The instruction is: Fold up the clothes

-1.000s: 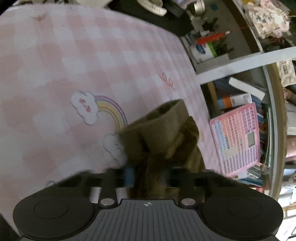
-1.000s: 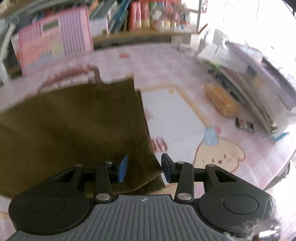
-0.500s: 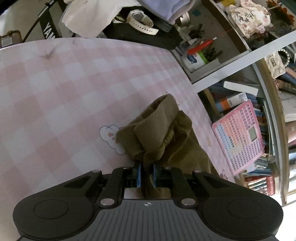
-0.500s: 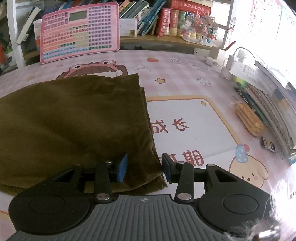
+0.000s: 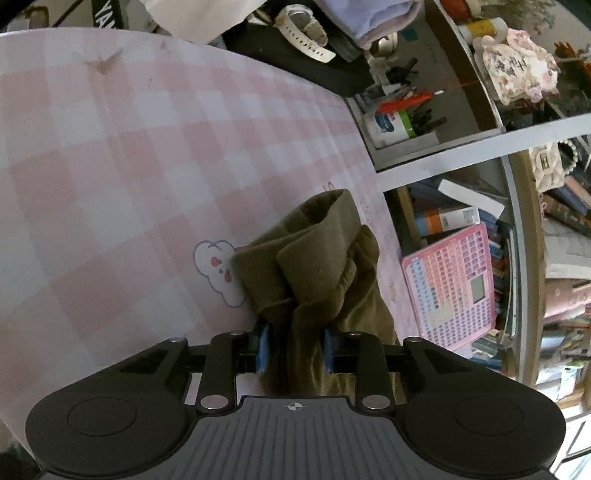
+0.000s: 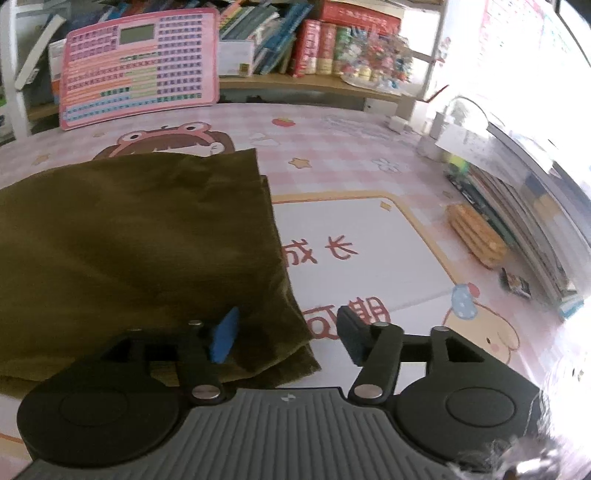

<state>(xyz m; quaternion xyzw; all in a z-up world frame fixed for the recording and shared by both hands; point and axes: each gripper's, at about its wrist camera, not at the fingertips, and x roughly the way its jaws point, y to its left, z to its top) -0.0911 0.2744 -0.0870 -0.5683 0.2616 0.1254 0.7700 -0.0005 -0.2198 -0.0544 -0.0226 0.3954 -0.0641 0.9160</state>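
Note:
An olive-green garment (image 6: 129, 240) lies folded flat on the pink checked table mat (image 6: 351, 229), its right edge and near corner under my right gripper (image 6: 286, 336). That gripper is open wide, with its left pad over the cloth and its right pad over bare mat. In the left wrist view the garment's other end (image 5: 317, 266) is bunched into a rumpled heap on the mat (image 5: 110, 166). My left gripper (image 5: 295, 347) is open, its blue pads standing either side of a fold of the cloth.
A pink toy tablet (image 6: 140, 66) (image 5: 450, 284) leans at the mat's far edge below bookshelves (image 6: 314, 48). A yellow stack (image 6: 476, 236) and papers lie on the right. A pen pot (image 5: 391, 125) and a watch (image 5: 306, 22) sit beyond the mat.
Half a second ago my left gripper's pads were pinched on the bunched cloth; they have since spread apart. My right gripper's fingers have opened wider over the garment's corner.

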